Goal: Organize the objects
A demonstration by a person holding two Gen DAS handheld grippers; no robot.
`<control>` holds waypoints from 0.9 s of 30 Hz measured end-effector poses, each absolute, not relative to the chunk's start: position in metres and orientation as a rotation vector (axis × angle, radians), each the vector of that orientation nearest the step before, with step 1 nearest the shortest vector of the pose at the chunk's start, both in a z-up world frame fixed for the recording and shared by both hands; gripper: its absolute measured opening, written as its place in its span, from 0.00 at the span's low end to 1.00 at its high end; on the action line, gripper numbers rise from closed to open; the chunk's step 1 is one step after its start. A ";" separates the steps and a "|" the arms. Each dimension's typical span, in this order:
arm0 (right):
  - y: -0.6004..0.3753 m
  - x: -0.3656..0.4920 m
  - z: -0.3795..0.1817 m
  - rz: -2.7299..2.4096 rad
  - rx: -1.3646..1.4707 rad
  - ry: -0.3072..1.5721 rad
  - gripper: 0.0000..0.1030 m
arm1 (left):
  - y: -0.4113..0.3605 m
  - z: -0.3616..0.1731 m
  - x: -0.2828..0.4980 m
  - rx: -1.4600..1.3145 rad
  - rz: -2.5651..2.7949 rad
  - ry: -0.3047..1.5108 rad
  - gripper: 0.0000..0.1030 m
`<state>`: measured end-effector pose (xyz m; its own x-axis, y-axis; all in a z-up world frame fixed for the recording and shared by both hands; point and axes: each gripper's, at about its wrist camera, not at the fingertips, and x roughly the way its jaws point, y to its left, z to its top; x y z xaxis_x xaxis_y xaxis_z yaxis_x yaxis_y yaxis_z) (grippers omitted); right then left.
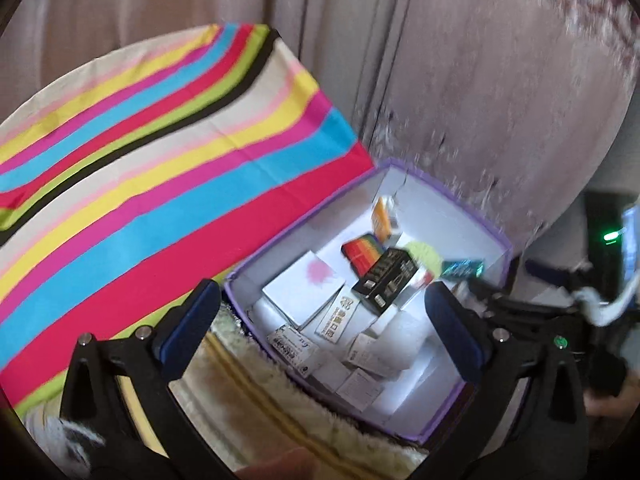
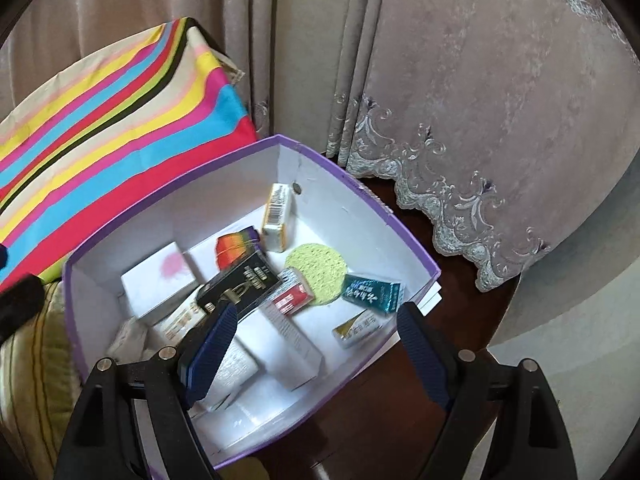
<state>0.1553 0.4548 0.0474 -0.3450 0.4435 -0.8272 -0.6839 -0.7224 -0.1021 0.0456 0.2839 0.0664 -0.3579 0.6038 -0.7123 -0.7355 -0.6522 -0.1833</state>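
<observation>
A purple-edged white box (image 2: 400, 236) holds several small packages: a black box (image 2: 244, 280), a rainbow-striped box (image 2: 236, 246), a teal packet (image 2: 372, 292), a round green sponge (image 2: 320, 270) and white cartons. The same purple-edged box shows in the left wrist view (image 1: 480, 216), with the black box (image 1: 388, 280) in it. My right gripper (image 2: 316, 352) is open and empty above the box's near side. My left gripper (image 1: 324, 336) is open and empty over the box's near left corner.
A rainbow-striped cushion (image 1: 160, 168) leans left of the box, also in the right wrist view (image 2: 120, 132). A furry cream throw (image 1: 280, 420) lies under the box's near side. Mauve embroidered curtains (image 2: 460, 100) hang behind. Dark wood (image 2: 400, 420) shows beneath the box.
</observation>
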 end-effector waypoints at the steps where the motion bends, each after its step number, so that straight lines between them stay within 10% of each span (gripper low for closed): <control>1: 0.451 0.156 0.049 2.097 -1.179 0.359 0.81 | 0.272 0.073 0.048 -0.959 2.063 0.179 1.00; 27: 0.430 0.177 0.039 1.999 -1.192 0.345 0.81 | 0.296 0.033 0.053 -1.078 1.952 0.298 1.00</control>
<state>0.1773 0.4301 0.0394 -0.2673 0.4759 -0.8379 -0.7293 -0.6683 -0.1469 0.0532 0.2959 0.0328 -0.2544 0.5717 -0.7800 -0.7782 -0.5999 -0.1859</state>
